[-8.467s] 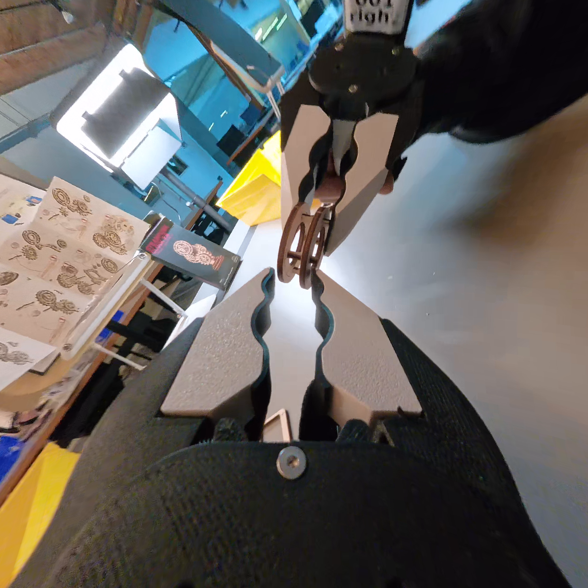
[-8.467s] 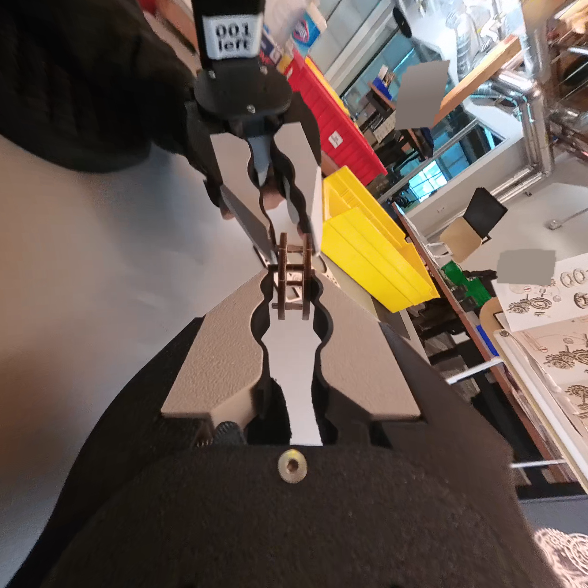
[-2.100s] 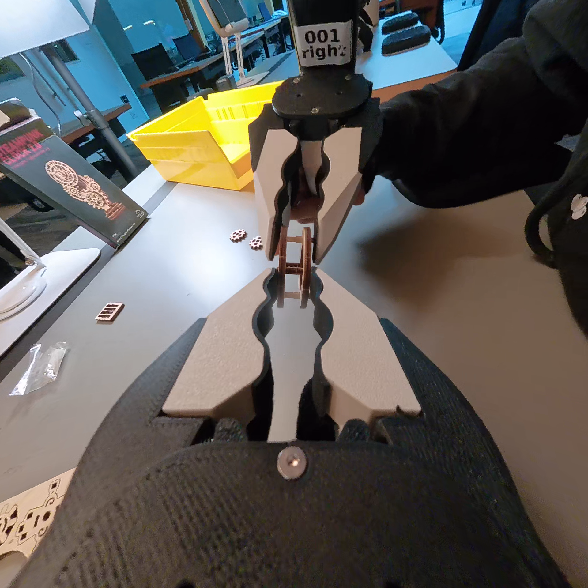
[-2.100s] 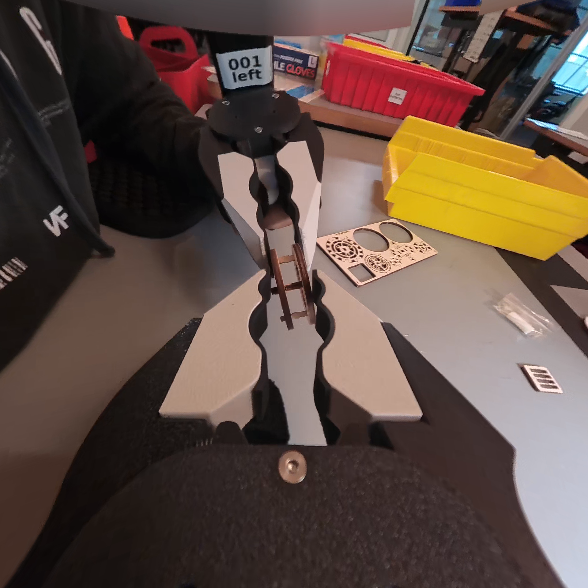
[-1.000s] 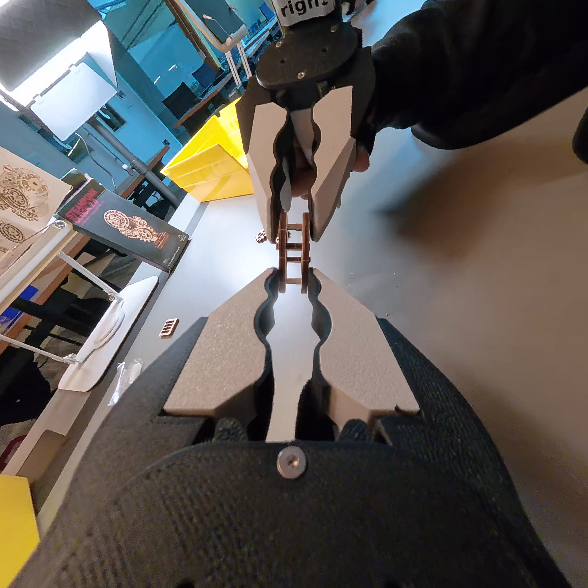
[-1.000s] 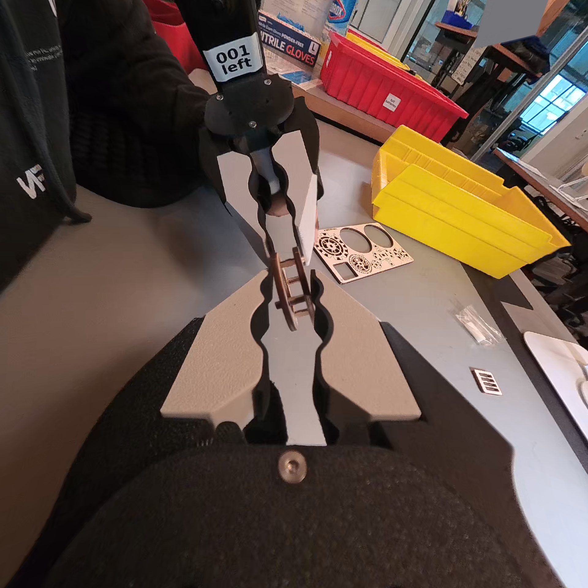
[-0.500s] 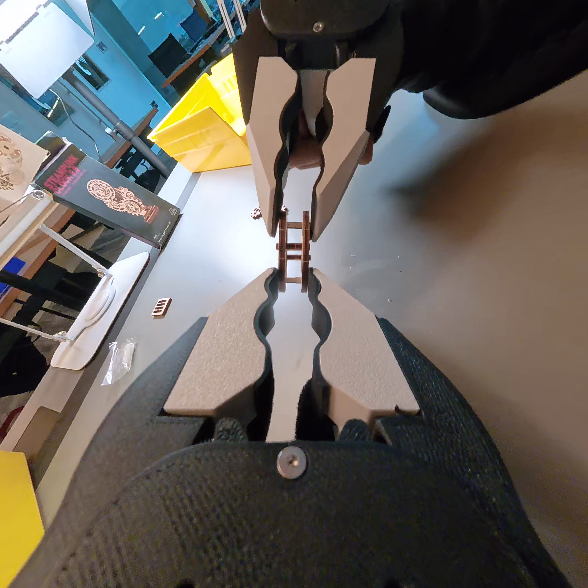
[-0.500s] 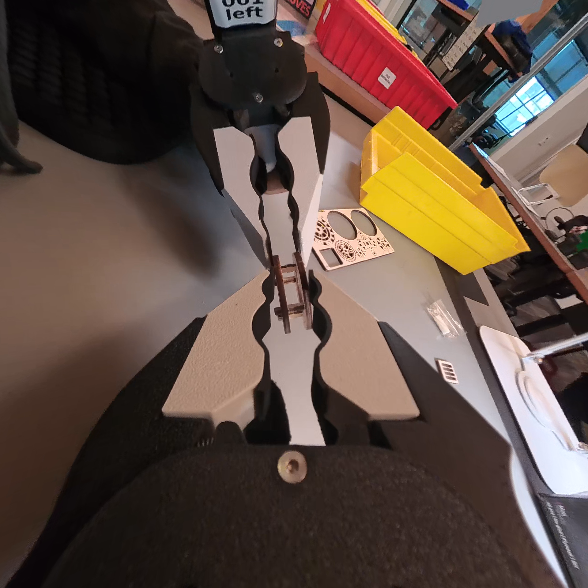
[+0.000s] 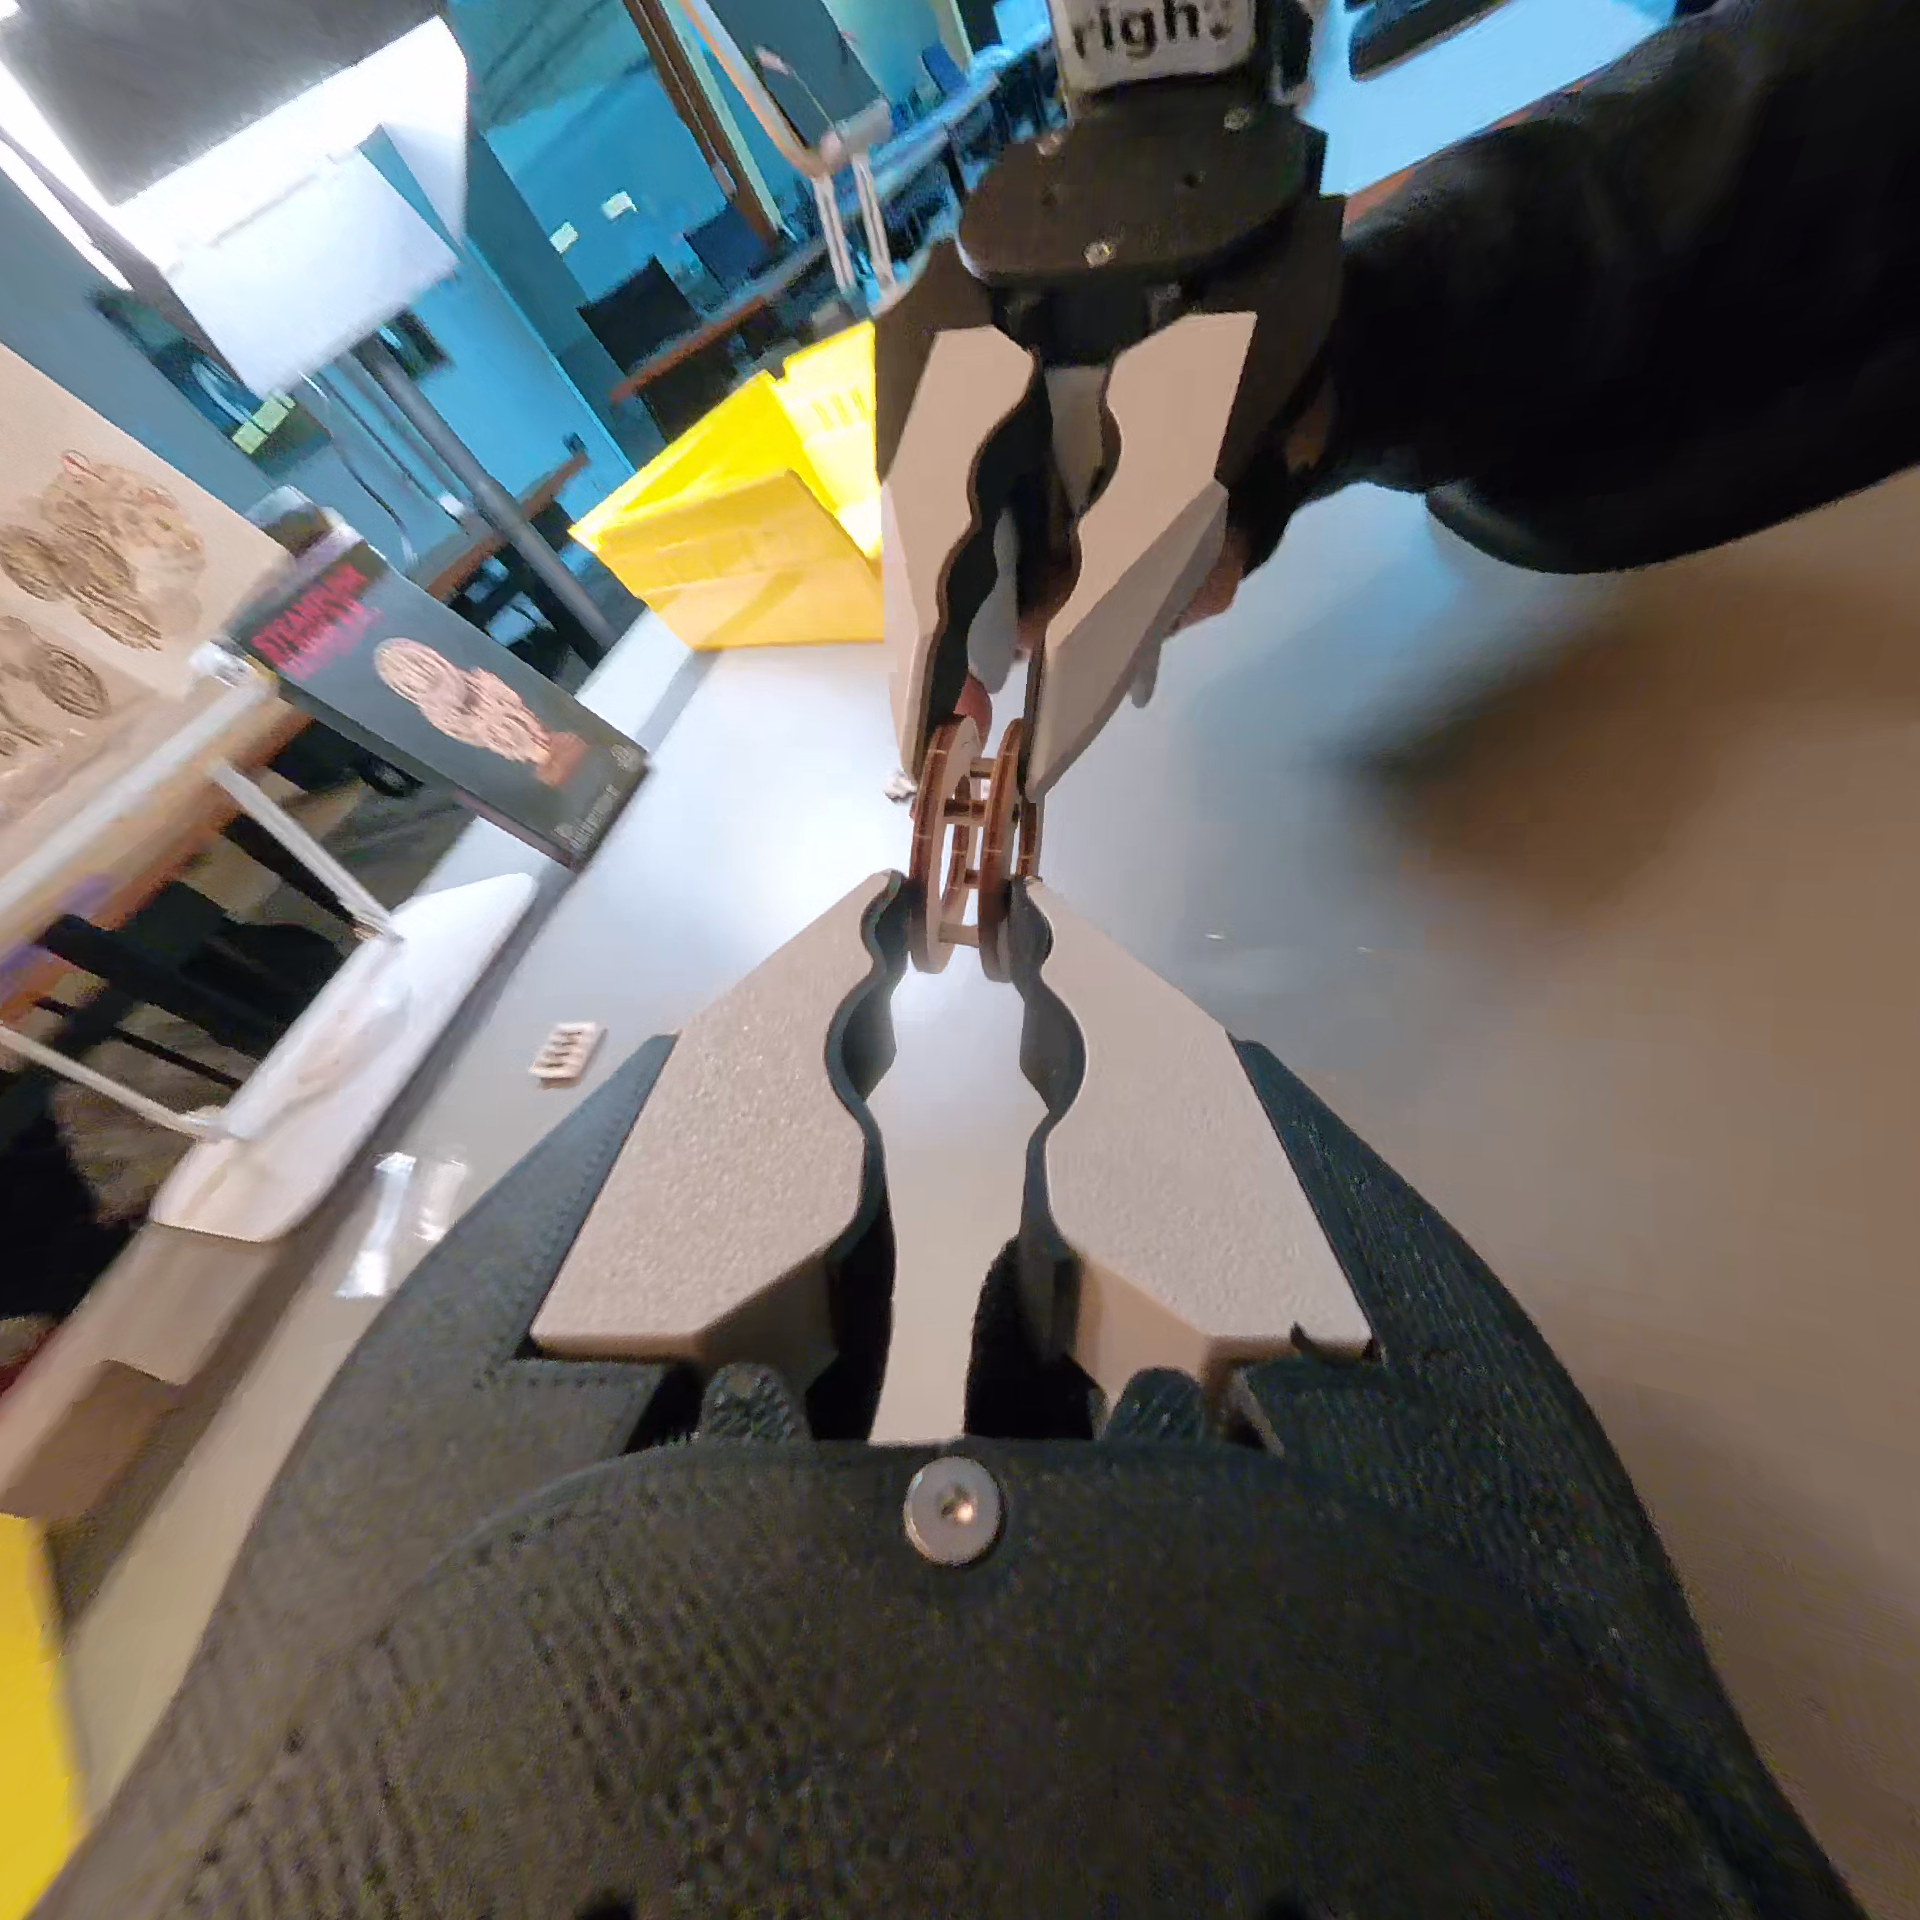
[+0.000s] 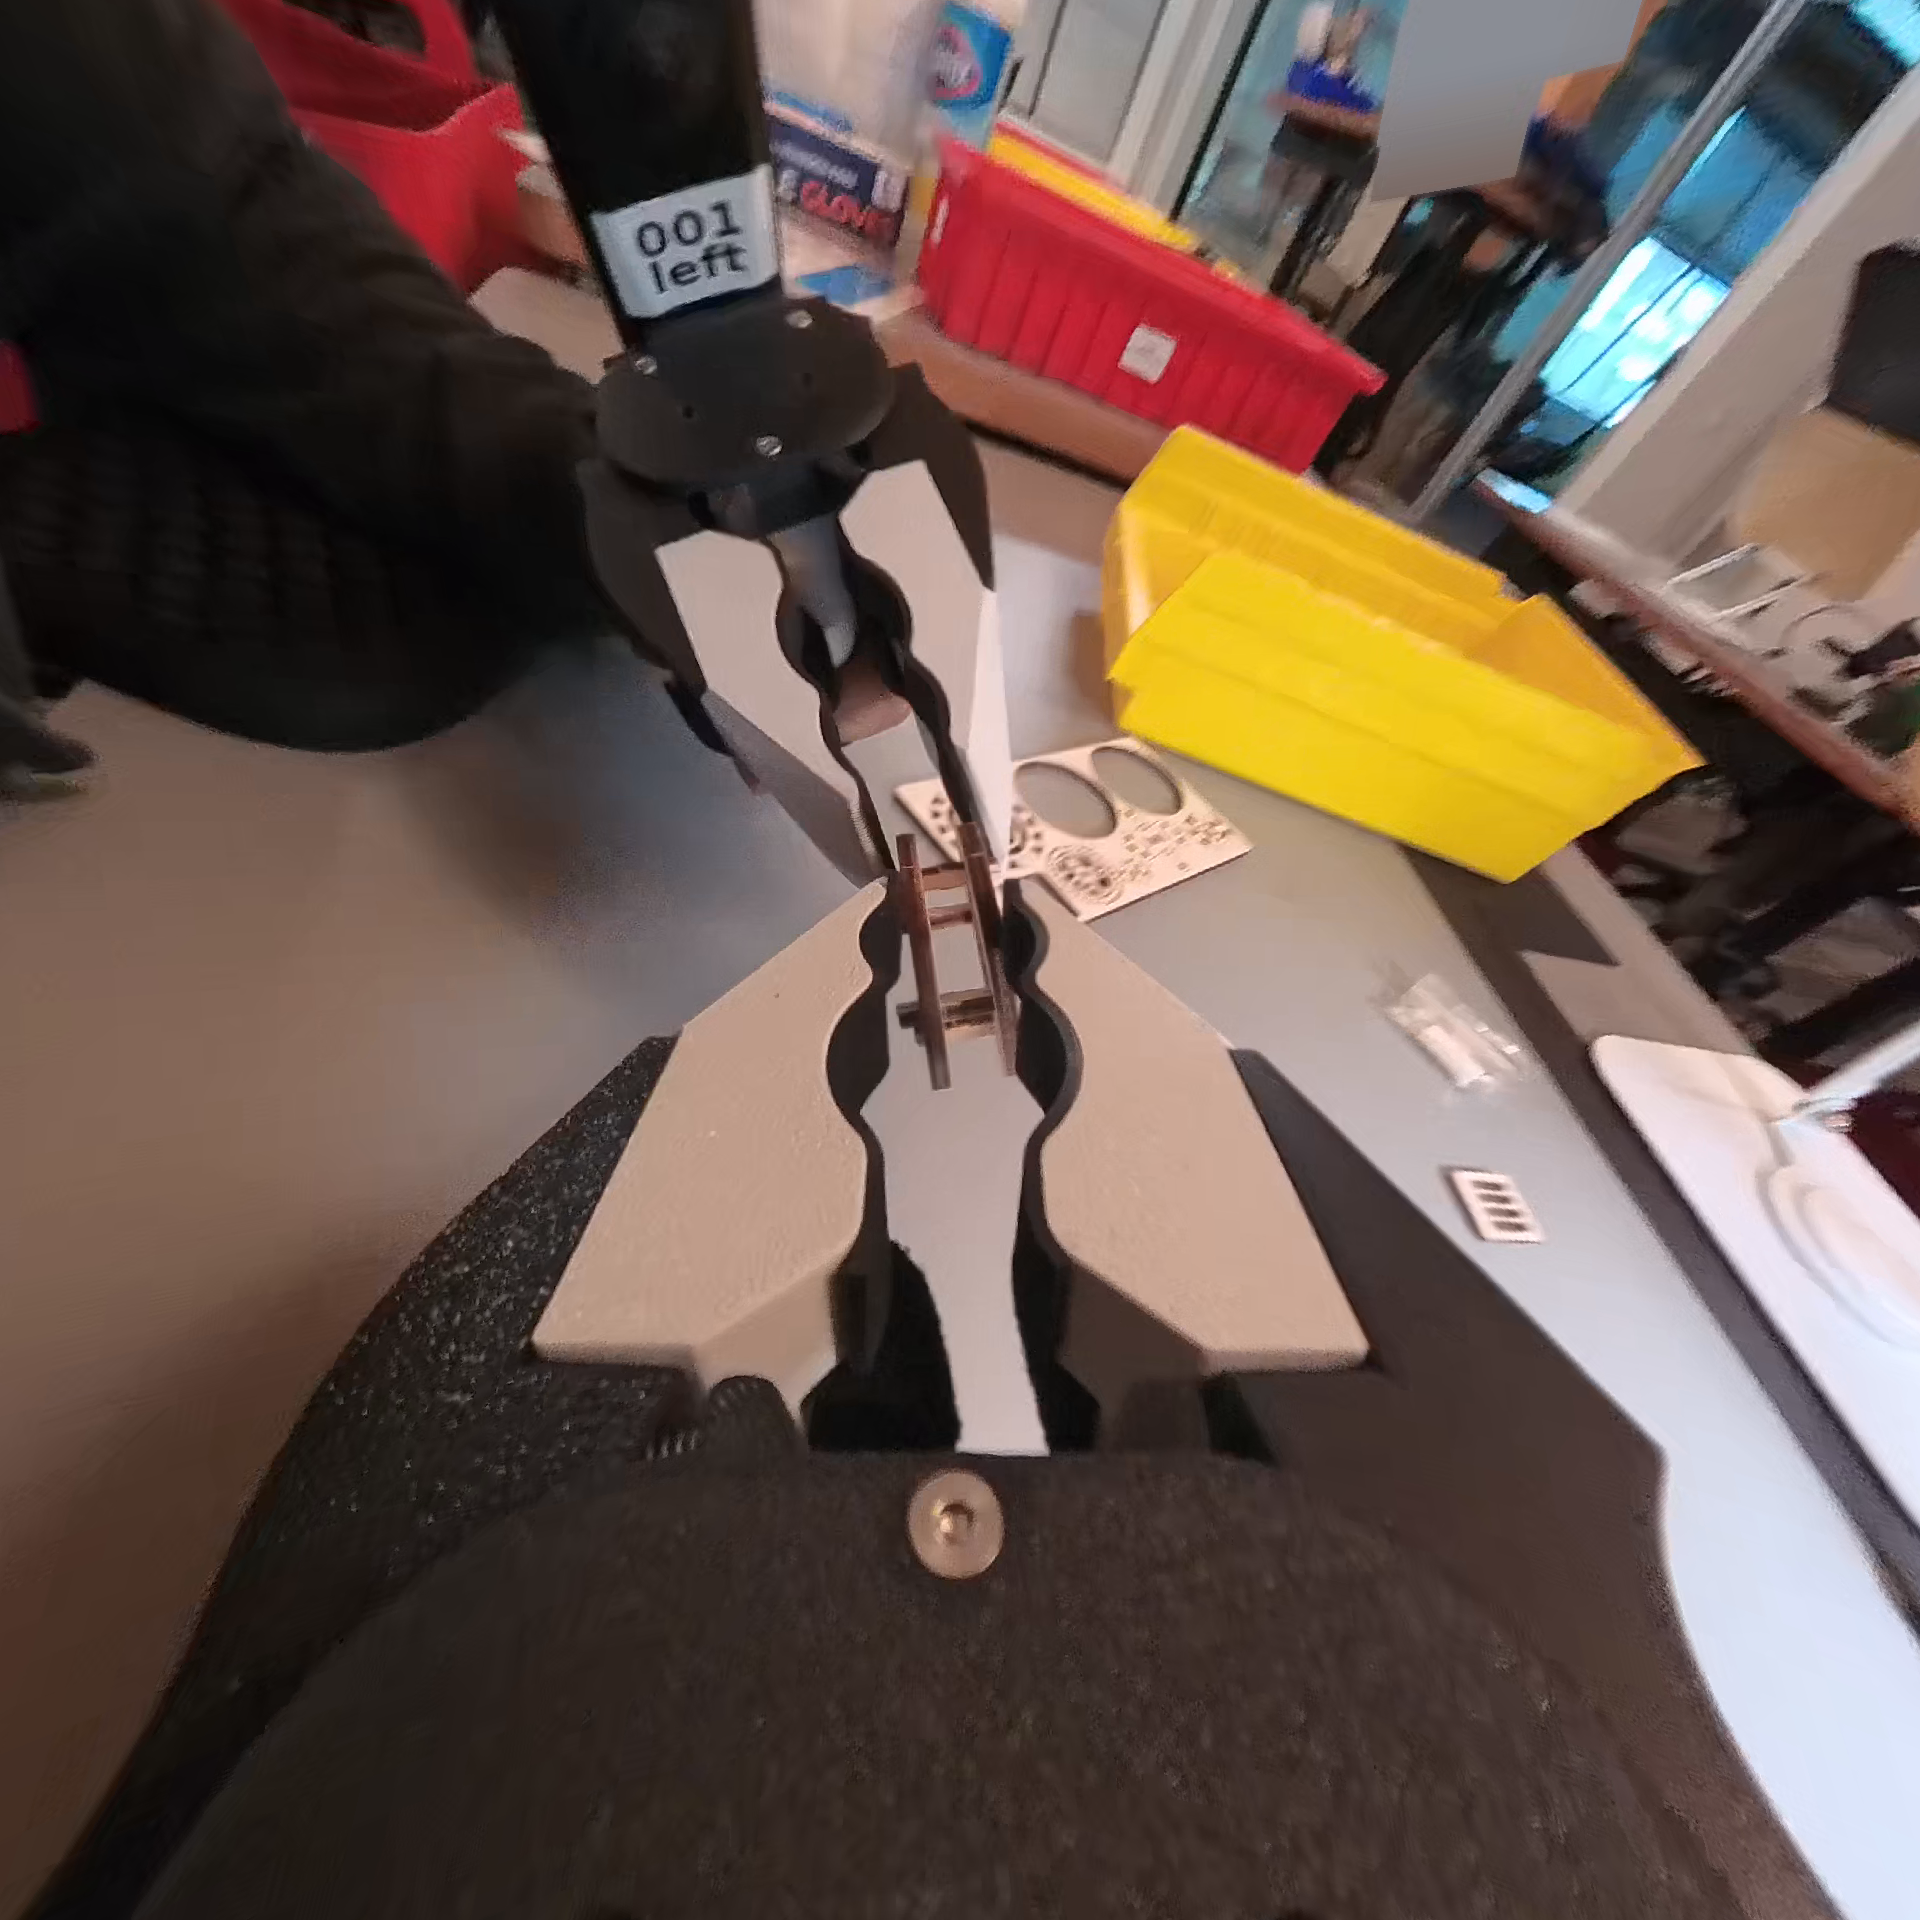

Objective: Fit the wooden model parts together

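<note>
I had the wooden wheel assembly (image 9: 966,862) pinched at both ends above the grey table (image 9: 1507,935): my left gripper (image 9: 961,894) closed on its near rim, my right gripper (image 9: 971,743) clamping from twelve o'clock.

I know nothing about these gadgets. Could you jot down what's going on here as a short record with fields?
Setting: grey table in a workshop
Held piece: wooden wheel assembly, two brown discs joined by small crossbars
Left gripper: jaws closed on the near end of the assembly
Right gripper: jaws closed on its far end
Also on the table: yellow bins, a cut-out wooden sheet, a small slotted wooden piece, a clear plastic bag
</note>
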The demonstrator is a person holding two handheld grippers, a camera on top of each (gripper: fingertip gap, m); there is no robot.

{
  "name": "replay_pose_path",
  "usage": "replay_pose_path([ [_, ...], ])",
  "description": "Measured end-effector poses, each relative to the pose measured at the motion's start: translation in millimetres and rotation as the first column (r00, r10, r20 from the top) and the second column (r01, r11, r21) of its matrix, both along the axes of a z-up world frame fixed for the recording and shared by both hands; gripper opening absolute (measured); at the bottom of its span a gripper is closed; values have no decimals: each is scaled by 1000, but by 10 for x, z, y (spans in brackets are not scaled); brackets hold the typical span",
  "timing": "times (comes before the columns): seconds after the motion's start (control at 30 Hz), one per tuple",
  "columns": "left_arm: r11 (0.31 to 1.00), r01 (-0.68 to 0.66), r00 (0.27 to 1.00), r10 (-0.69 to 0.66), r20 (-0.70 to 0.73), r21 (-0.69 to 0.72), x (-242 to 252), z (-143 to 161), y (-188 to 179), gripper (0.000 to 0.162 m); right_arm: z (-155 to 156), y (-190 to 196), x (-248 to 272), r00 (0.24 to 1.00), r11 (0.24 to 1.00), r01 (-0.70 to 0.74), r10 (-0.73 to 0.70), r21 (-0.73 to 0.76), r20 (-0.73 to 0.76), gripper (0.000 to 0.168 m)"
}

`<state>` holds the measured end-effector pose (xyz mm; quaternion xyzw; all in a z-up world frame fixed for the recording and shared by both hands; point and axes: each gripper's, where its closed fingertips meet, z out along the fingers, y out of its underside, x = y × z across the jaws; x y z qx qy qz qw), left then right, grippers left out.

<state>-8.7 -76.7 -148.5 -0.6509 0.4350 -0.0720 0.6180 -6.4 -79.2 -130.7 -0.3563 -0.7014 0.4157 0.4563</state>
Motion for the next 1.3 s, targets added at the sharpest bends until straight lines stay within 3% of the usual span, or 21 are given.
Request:
replay_pose_path([
  [0.1,986,-33,989,56,-137,166,-8,179,58,18,145,67,27,997,992,61,-54,114,-63,22],
  [0.23,977,40,995,-20,-100,208,158,451,-30,18,280,68,96,994,981,80,-64,176,-92,21],
  [0.4,975,173,950,-203,236,140,253,843,-119,17,710,-16,203,975,998,-10,-4,-58,-223,21],
  [0.67,951,247,709,-307,634,184,337,1295,-13,16,995,174,456,935,894,-193,44,-404,-351,26],
  [0.87,953,274,628,-281,726,132,277,1125,43,16,871,147,350,951,865,-203,62,-460,-303,20],
  [0.93,956,277,647,-259,717,96,244,1043,59,16,818,156,326,962,883,-175,58,-435,-268,20],
  [1.0,965,256,718,-231,656,59,215,941,88,19,742,186,316,972,927,-119,36,-356,-232,19],
  [1.1,981,191,850,-174,497,16,170,776,121,41,605,176,280,984,995,3,-21,-98,-177,20],
  [1.2,988,139,949,-152,277,67,207,688,65,45,386,81,203,993,978,75,-55,194,-106,20],
  [1.3,987,136,987,-143,78,89,284,538,6,37,234,-1,138,995,941,83,-63,328,-72,20],
])
